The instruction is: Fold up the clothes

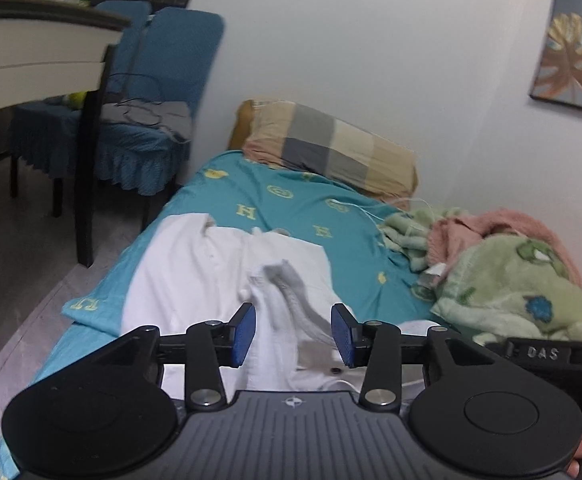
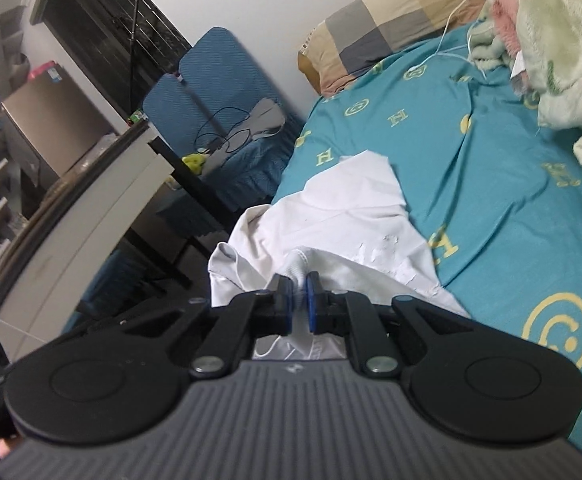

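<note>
A white shirt (image 1: pixel 195 272) lies crumpled on the teal bed sheet (image 1: pixel 291 200), near the bed's left edge. My left gripper (image 1: pixel 293 334) is open, its blue pads (image 1: pixel 243 332) either side of a raised white fold of the shirt. In the right wrist view the white shirt (image 2: pixel 331 232) drapes over the bed's edge. My right gripper (image 2: pixel 299 302) is shut on a bunched fold of it, and cloth hangs below the jaws.
A checked pillow (image 1: pixel 331 144) lies at the bed's head against the white wall. A heap of green and pink blankets (image 1: pixel 511 272) sits at the right. Blue-covered chairs (image 1: pixel 143 112) and a table (image 1: pixel 31 48) stand left of the bed. A white cable (image 2: pixel 451 32) crosses the sheet.
</note>
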Available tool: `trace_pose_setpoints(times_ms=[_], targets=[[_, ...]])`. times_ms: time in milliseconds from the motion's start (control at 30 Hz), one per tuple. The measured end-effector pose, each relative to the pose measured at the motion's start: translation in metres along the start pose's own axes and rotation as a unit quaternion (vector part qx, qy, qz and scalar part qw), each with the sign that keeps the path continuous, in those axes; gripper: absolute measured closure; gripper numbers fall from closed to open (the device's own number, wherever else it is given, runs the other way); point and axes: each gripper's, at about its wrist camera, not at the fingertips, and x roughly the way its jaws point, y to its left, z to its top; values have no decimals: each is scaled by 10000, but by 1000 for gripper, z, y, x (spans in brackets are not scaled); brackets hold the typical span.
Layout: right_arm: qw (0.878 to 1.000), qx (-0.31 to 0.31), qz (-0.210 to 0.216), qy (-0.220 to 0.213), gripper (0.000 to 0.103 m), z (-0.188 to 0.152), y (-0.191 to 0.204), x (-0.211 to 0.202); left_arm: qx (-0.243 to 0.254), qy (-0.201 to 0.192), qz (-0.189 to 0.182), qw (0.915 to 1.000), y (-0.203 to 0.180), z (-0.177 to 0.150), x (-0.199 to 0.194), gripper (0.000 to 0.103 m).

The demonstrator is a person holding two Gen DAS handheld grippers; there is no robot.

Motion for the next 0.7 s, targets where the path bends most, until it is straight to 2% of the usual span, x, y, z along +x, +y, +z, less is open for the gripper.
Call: trace_pose_setpoints(times_ms=[133,200,333,367,400,433,500,600,667,700], targets=[[9999,95,78,56,92,-1,-2,-2,715,419,49,9966,-32,-12,42,59],[9998,146,96,68,92,-2,-3,-2,1084,734,264,9910,-41,-25,70,61],[9996,239,109,56,92,-2,-8,-1,1422,1167,699,9804,-39,-46,111,64],[9996,249,116,63,92,-3,-9,-1,1425,1148,767,9801,-37,-47,114,66],[9996,259,122,71,92,-3,-10,0,1424,1126,833,9798,-35,-49,116,73],[9996,252,120,78,92,-4,-10,1,1423,1105,899,9795,-34,-51,119,86],[9997,228,60,94,92,-5,-11,5,1257,1016,978,9820,-27,-47,114,101],[9997,186,-102,100,92,-6,-13,9,869,759,1072,9875,-21,-36,94,101],[9995,139,-275,73,92,-6,-14,11,227,728,1010,9920,-15,-28,67,102],[9993,113,-362,51,92,-7,-14,10,160,778,1035,9914,-15,-30,59,102]])
